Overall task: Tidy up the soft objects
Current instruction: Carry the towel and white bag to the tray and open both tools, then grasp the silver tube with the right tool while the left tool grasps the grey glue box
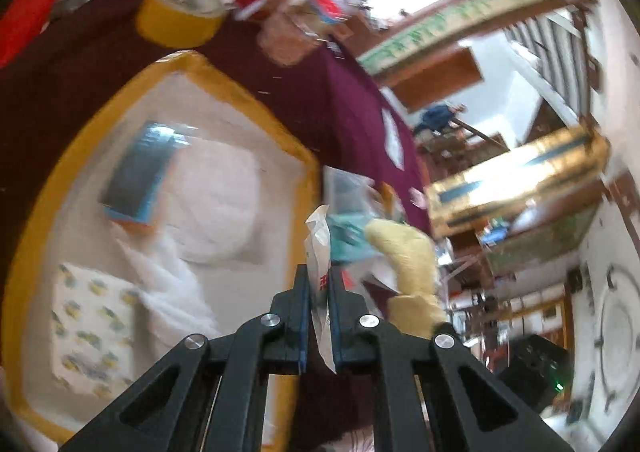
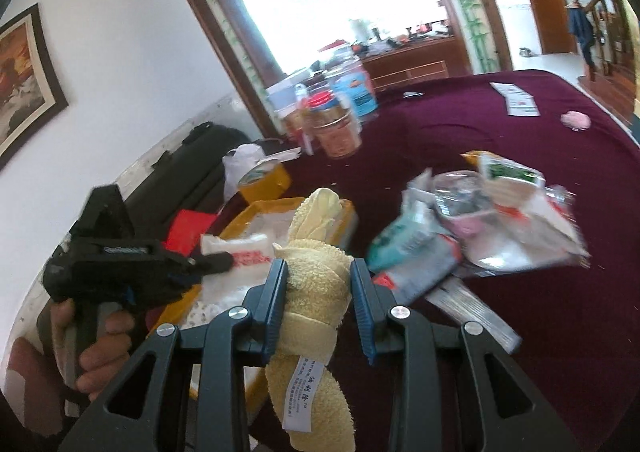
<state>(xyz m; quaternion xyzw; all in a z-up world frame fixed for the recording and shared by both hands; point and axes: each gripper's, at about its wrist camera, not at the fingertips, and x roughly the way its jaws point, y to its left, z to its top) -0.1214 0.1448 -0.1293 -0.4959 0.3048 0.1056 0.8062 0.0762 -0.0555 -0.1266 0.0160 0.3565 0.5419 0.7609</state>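
Carrying both items | your left gripper clamps a white packet, tray just left of it | your right gripper squeezes the yellow towel | risk: thin packet slips, pinched only at its edge

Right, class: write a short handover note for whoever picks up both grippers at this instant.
Left gripper: shut on a white plastic packet with red print.
Right gripper: shut on a rolled yellow towel.
Yellow-rimmed tray: already holds a blue-edged pack, a white pad and a patterned cloth.
Left to do: place both held items, then sort the pile of packets on the maroon cloth.
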